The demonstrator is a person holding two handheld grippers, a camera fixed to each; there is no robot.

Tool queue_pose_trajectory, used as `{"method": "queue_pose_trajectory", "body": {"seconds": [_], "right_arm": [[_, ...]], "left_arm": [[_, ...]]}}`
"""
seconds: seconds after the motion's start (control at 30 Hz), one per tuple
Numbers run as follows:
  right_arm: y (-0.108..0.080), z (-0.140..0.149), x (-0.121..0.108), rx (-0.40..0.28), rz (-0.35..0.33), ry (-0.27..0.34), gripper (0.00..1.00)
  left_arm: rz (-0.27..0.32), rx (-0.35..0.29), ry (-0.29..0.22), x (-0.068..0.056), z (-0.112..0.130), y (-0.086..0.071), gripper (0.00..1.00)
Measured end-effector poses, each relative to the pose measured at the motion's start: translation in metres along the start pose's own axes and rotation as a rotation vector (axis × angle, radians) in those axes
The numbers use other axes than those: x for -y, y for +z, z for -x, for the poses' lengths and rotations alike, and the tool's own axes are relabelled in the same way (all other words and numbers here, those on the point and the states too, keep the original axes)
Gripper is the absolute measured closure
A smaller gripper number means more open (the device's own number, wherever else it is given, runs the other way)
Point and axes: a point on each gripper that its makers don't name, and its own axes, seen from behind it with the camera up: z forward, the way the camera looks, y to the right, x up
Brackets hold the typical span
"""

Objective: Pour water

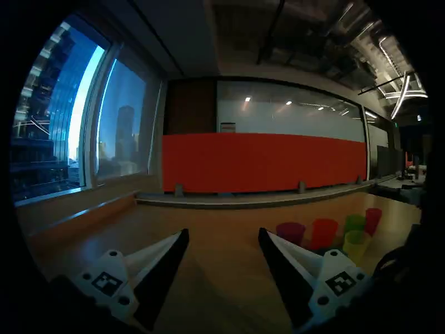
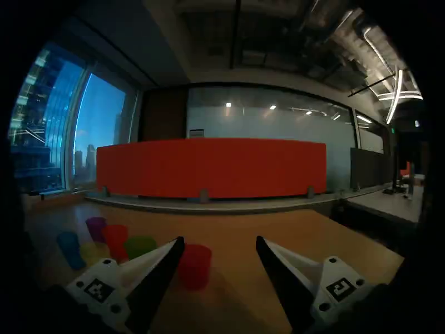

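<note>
Several coloured plastic cups stand on the wooden table. In the left gripper view they sit to the right: a purple cup (image 1: 291, 232), an orange-red cup (image 1: 324, 232), a green cup (image 1: 354, 223), a yellow cup (image 1: 356, 245) and a red cup (image 1: 372, 220). My left gripper (image 1: 223, 238) is open, empty, left of them. In the right gripper view a red cup (image 2: 194, 266) stands just beyond my open right gripper (image 2: 218, 245), by its left finger. A blue cup (image 2: 70, 249), purple cup (image 2: 95, 227), orange-red cup (image 2: 115, 240) and green cup (image 2: 139, 245) group further left.
An orange divider panel (image 1: 261, 162) runs along the table's far edge. Tall windows (image 1: 61, 128) are on the left. Another desk (image 2: 389, 203) with dark items stands to the right. Bare table top (image 2: 261, 228) lies ahead of both grippers.
</note>
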Motion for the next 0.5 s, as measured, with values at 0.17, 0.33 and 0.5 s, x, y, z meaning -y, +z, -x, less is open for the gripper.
{"method": "queue_pose_trajectory", "body": {"seconds": [0.17, 0.33, 0.5], "right_arm": [[-0.007, -0.035, 0.007, -0.010, -0.018, -0.014, 0.01], [-0.010, -0.068, 0.014, -0.008, -0.038, -0.039, 0.01], [-0.011, -0.101, 0.019, -0.009, -0.056, -0.064, 0.00]], "left_arm": [[0.026, 0.001, 0.007, -0.003, -0.031, -0.001, 0.08], [0.053, -0.005, 0.006, -0.007, -0.065, -0.001, 0.08], [0.079, -0.008, 0.007, -0.012, -0.093, 0.002, 0.08]]}}
